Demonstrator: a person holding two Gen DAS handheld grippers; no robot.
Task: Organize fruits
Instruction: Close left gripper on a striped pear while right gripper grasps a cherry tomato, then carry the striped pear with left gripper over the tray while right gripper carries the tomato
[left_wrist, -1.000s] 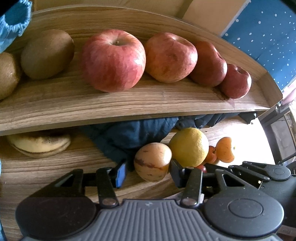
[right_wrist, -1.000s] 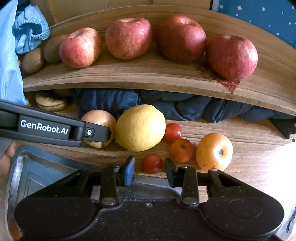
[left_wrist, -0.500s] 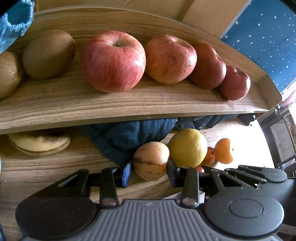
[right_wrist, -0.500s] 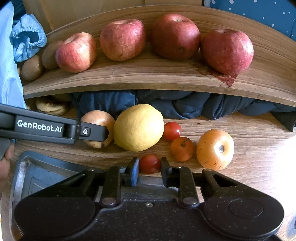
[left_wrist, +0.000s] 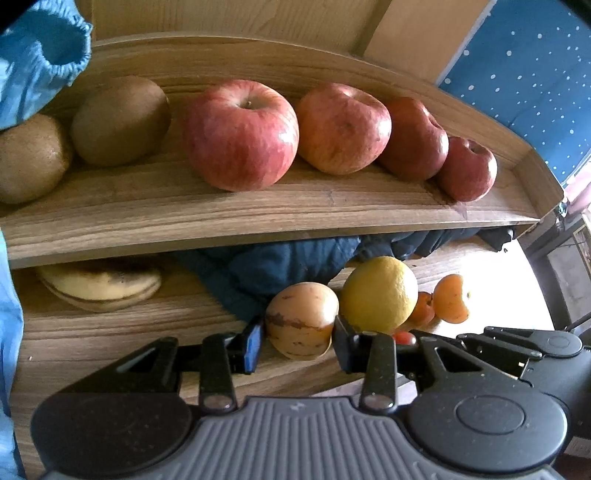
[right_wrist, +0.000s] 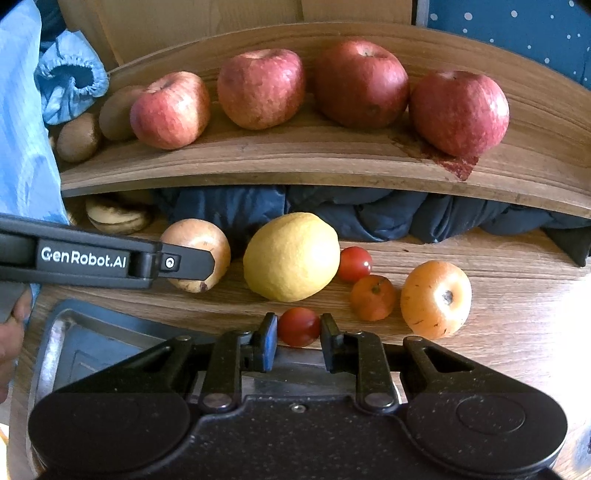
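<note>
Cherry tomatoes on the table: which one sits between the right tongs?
The near cherry tomato, in front of the lemon, sits between the right tongs. The other cherry tomato lies farther back, right of the lemon.

apples (right_wrist: 262, 88) on shelf (right_wrist: 314, 162) | lemon (right_wrist: 291, 256) below | kiwis (left_wrist: 120, 120) probably left
</note>
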